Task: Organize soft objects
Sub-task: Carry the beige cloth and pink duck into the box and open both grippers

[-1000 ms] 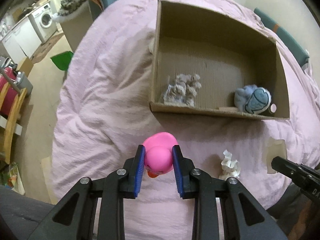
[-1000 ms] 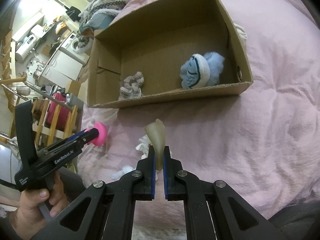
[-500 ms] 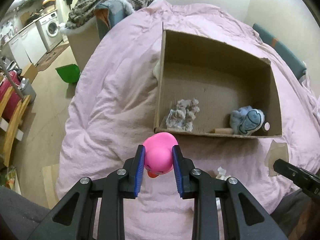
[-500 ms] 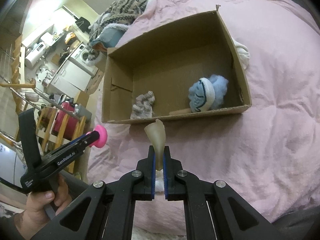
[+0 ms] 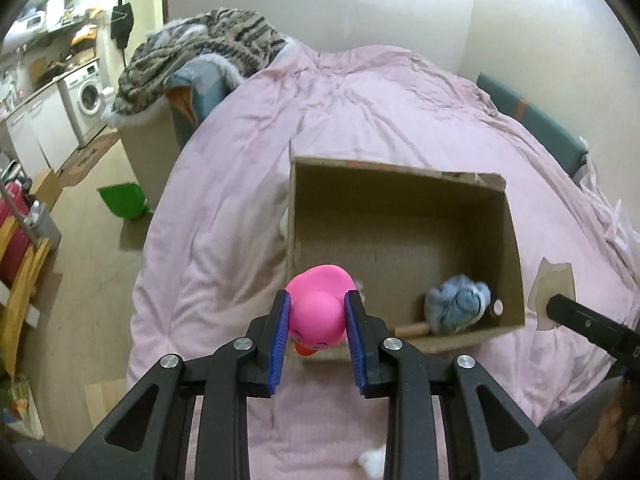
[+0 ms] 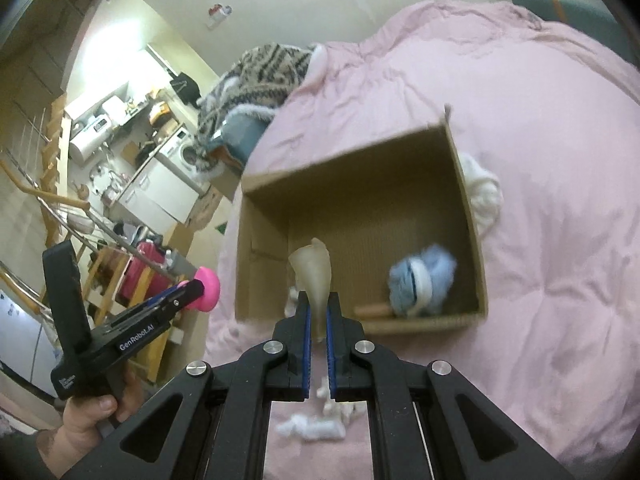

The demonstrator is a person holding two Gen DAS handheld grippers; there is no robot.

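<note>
My left gripper (image 5: 316, 316) is shut on a pink rubber duck (image 5: 318, 300) and holds it above the near left corner of the open cardboard box (image 5: 400, 188). My right gripper (image 6: 318, 312) is shut on a beige translucent soft piece (image 6: 314, 272), held up over the box's near wall (image 6: 420, 322). A blue plush (image 5: 456, 308) and a wooden stick (image 5: 412, 330) lie in the box's near right corner. The left gripper with the duck (image 6: 208, 290) also shows in the right wrist view. A grey-white soft toy in the box is mostly hidden behind the grippers.
The box sits on a bed with a pink duvet (image 5: 360, 92). A white fluffy thing (image 6: 484, 192) lies beside the box's right wall. White scraps (image 6: 316, 426) lie on the duvet below my right gripper. A striped blanket (image 5: 200, 48) lies beyond the bed; floor and furniture are at left.
Both grippers have risen and moved forward toward the box with their objects held. The box now sits lower and nearer under the fingertips.
</note>
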